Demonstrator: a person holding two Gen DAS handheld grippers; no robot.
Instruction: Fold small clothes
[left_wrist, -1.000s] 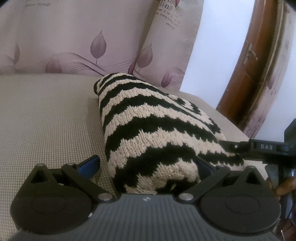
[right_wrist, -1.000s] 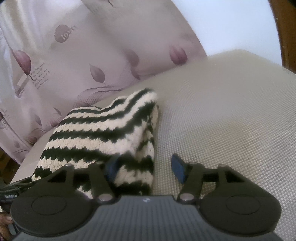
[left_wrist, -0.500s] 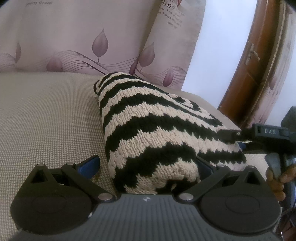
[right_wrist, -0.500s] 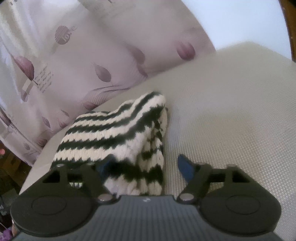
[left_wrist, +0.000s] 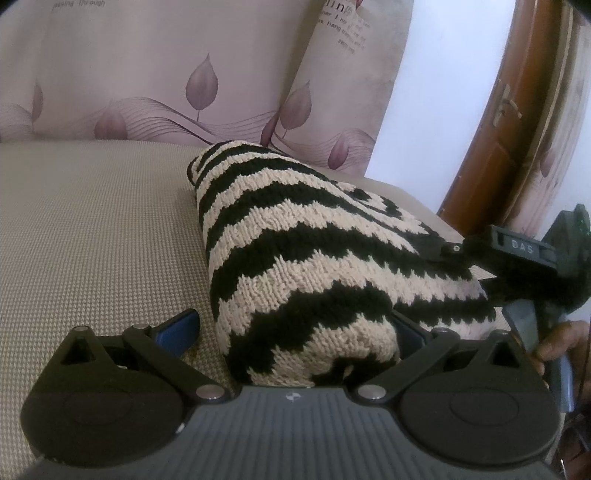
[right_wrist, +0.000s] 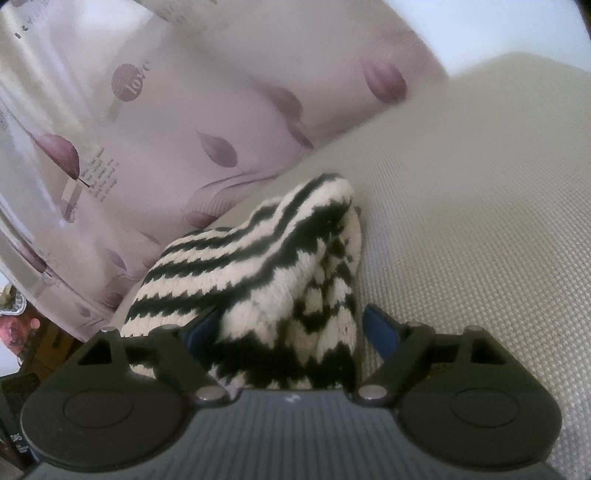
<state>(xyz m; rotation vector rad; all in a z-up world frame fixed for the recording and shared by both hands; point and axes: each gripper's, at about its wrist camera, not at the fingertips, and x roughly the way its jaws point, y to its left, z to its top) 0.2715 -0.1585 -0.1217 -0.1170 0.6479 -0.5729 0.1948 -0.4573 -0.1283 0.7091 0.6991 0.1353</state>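
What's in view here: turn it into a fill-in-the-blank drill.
1. The knitted garment has cream and ____ stripes.
2. The curtain behind it is printed with purple ____.
3. In the left wrist view, a brown wooden ____ stands at the right edge.
Missing words: black; leaves; door.

The left gripper (left_wrist: 295, 328) points down at a slant with its jaws wide apart. The right gripper (right_wrist: 291, 325) tilts down likewise, its jaws opening, the right pad clear. A hand (left_wrist: 557, 341), probably the right, grips its handle.
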